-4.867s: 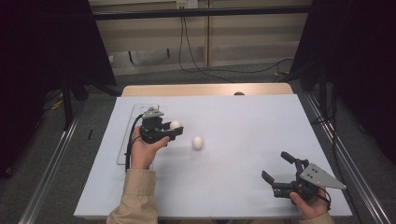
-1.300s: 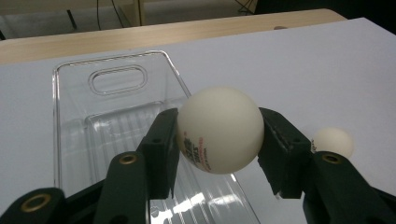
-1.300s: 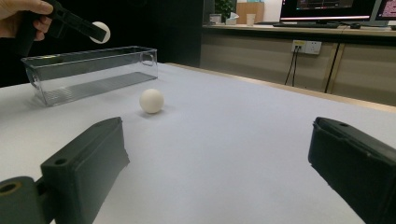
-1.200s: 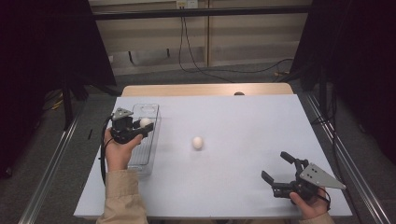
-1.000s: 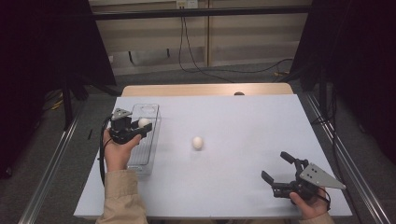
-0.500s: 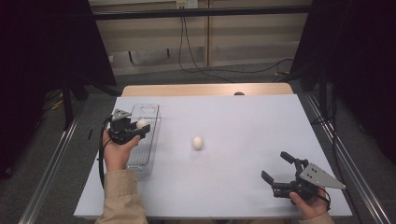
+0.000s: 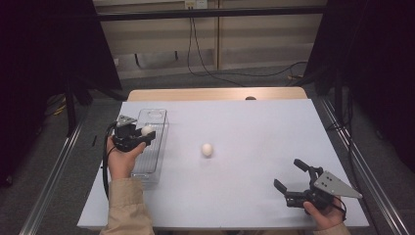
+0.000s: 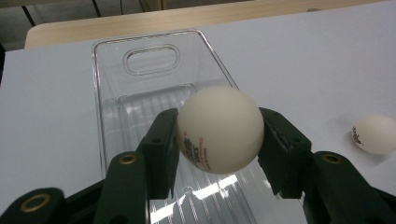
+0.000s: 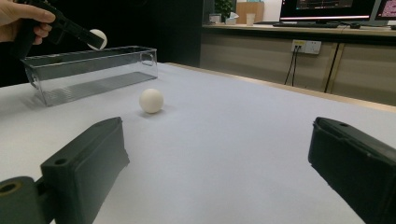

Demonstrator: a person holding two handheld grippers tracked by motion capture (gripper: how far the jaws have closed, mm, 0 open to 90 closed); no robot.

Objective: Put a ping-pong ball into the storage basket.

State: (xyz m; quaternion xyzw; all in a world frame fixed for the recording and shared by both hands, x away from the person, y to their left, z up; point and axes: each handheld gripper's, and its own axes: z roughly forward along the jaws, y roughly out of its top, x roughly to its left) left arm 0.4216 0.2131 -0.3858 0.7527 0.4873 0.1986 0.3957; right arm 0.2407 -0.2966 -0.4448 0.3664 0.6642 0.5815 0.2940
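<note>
The left gripper (image 7: 142, 134) is gripping a white ball (image 8: 219, 128) between its jaws, holding it above the clear bin (image 7: 159, 117) at the table's left. This looks like the drop step: next, the jaws need to open over the bin. A second ball (image 7: 207, 149) is lying mid-table. The right gripper (image 7: 289, 180) is resting open, holding nothing.

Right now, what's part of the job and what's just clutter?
In play:
- white ball held in the left gripper
- clear bin under it
- second ball loose on the table

Not in play:
- right gripper, jaws open, holding nothing
- cables on the floor behind
</note>
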